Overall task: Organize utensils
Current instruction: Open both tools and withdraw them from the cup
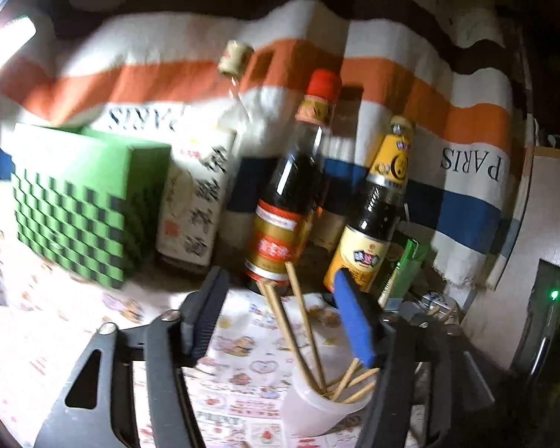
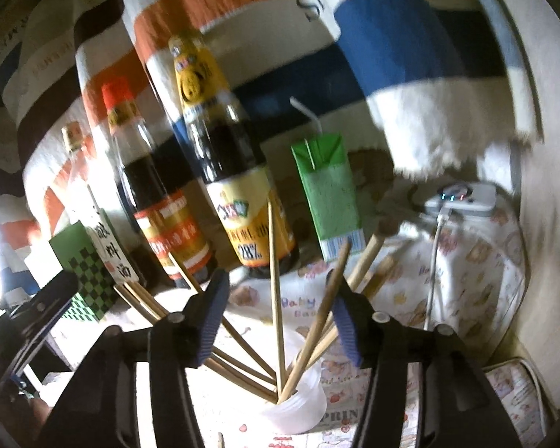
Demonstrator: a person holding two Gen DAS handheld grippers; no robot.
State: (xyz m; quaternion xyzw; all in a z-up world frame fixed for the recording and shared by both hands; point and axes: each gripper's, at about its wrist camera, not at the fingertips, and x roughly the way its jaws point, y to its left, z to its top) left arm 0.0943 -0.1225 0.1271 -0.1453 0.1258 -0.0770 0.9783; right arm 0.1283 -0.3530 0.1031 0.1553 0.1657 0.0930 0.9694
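Chopsticks (image 1: 304, 321): thin, pale wood, several sticks, tips down inside cup, tops fanned outward in different directions. In left wrist view, bundle sits between left gripper (image 1: 280, 317) fingers, nearer blue-padded one; some sticks pass behind that pad.

Cup (image 1: 317, 407): small, translucent white plastic, upright on patterned cloth, low between fingers.

In right wrist view, chopsticks (image 2: 278, 280) and cup (image 2: 298, 407) sit between spread fingers of right gripper (image 2: 280, 298); one stick near vertical, others lean left and right.
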